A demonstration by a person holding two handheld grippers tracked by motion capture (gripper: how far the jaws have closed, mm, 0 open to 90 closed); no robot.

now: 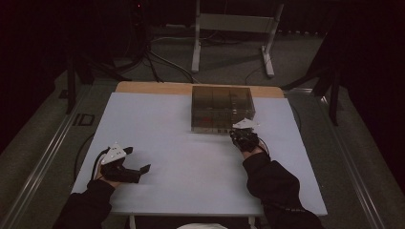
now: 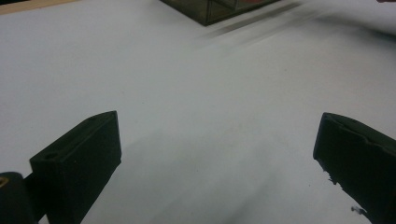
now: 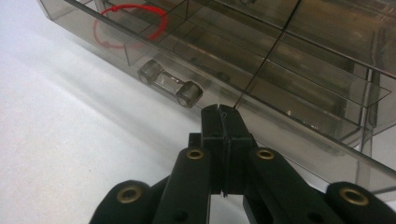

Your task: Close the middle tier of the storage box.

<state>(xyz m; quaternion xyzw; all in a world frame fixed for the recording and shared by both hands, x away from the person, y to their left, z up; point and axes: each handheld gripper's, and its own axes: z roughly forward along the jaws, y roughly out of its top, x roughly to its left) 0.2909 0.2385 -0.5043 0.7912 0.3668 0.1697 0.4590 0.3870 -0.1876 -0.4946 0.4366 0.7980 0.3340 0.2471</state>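
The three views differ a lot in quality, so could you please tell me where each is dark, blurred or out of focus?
High view: dim, surroundings nearly black, only the white table lit. Left gripper view: bright table, smeared streaks beside the drawer box. Right gripper view: sharp on the smoky drawer box, its handle and red loop; right claw links soft.

The right gripper (image 3: pixel 223 122) has its two black jaws pressed flat together, tips right at the front wall of a smoky clear plastic drawer box (image 3: pixel 299 60). Whether anything is pinched between them cannot be told. Just left of the tips, a clear bar handle (image 3: pixel 170 84) sticks out from one drawer front. Behind that front lies a red loop (image 3: pixel 133 23). The box stands on a white table (image 3: pixel 60 140)
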